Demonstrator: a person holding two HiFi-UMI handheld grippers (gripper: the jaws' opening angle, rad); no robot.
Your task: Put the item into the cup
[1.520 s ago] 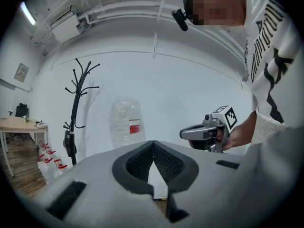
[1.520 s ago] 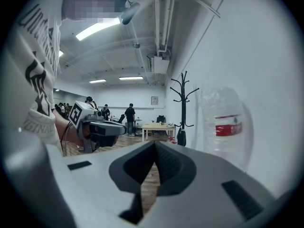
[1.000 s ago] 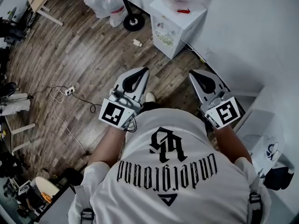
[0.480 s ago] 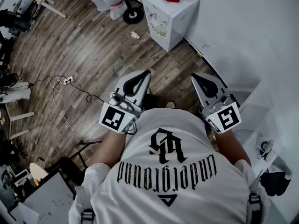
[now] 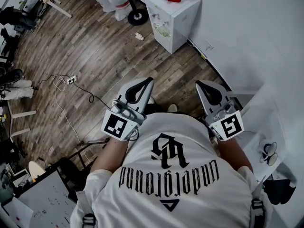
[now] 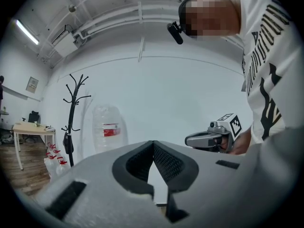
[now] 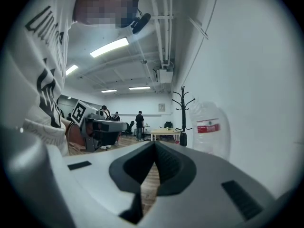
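My left gripper and right gripper are held level in front of the person's chest, side by side above the wooden floor. Both are shut with nothing between the jaws. In the left gripper view the pads meet at the tip of the left gripper, and the same shows for the right gripper in its own view. No cup or item shows clearly. Two small round objects lie on a white table at the far right, beside a dark object.
A white water dispenser stands ahead against the white wall, its bottle showing in the left gripper view. A coat stand's base is beside it. A cable trails on the floor at left. A whiteboard sits lower left.
The person has moved across the floor: the dispenser and the cable have slid up the head view, and a whiteboard has come in at lower left. Both grippers keep their pose, shut.
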